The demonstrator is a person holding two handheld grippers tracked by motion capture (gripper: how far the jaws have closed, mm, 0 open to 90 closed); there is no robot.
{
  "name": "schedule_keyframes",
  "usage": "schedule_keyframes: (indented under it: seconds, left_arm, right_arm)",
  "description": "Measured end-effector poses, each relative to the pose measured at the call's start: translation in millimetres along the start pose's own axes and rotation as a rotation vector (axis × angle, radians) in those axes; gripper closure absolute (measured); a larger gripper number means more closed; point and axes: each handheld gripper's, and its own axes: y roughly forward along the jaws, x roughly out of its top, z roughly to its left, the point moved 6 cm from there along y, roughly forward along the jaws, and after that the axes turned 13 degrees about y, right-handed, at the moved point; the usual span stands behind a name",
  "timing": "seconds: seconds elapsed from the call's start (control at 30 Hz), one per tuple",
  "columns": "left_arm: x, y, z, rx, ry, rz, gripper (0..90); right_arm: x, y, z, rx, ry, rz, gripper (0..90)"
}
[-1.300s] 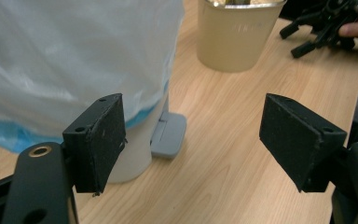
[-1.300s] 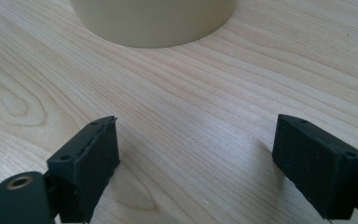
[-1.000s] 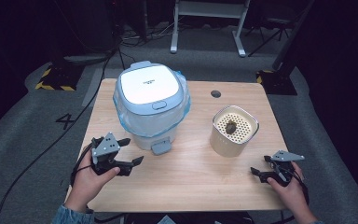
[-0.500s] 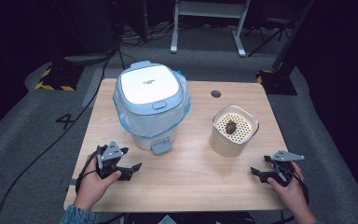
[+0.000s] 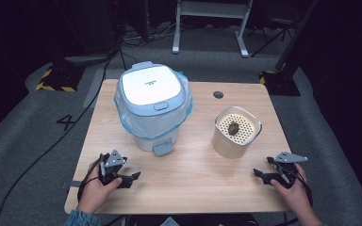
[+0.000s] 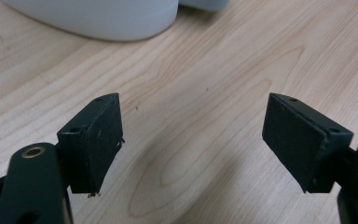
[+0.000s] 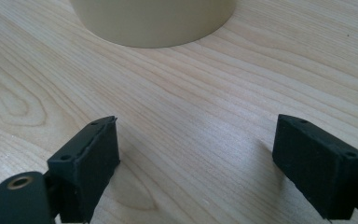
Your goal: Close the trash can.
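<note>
A wooden tabletop (image 5: 193, 188) seen from above. At lower left, the left gripper (image 5: 131, 180) rests with its fingers (image 6: 93, 140) spread wide, holding nothing. At lower right, the right gripper (image 5: 259, 175) lies likewise, fingers (image 7: 86, 161) apart and empty. A white lidded bin (image 5: 153, 106) stands at upper centre-left; a beige perforated-top canister (image 5: 235, 134) stands to its right.

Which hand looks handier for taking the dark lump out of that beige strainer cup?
Probably the right. The right gripper rests open just in front of the beige cup holding the dark lump. The left gripper sits open before the blue-lidded bin, farther off.
</note>
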Motion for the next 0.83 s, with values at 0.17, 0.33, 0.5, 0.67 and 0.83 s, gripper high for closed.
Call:
schedule_keyframes:
  seconds: [0.17,0.33,0.5,0.67,0.83]
  left_arm:
    - [-8.2,5.8,-1.7,0.004,0.015,0.048,21.5]
    - [-11.0,10.5,-2.9,0.002,0.024,0.042,17.3]
    - [-11.5,13.2,-0.7,0.007,0.029,0.034,13.1]
    - [-11.1,14.7,0.2,0.013,0.018,0.042,8.7]
    - [-11.1,14.8,0.1,0.017,0.015,0.042,8.5]
  right_arm:
    - [0.0,0.0,0.0,0.0,0.0,0.0,14.6]
    - [0.0,0.0,0.0,0.0,0.0,0.0,14.6]
    - [0.0,0.0,0.0,0.0,0.0,0.0,14.6]
    - [0.0,0.0,0.1,0.0,0.0,0.0,14.6]
    - [0.0,0.0,0.1,-0.001,0.0,0.0,14.6]
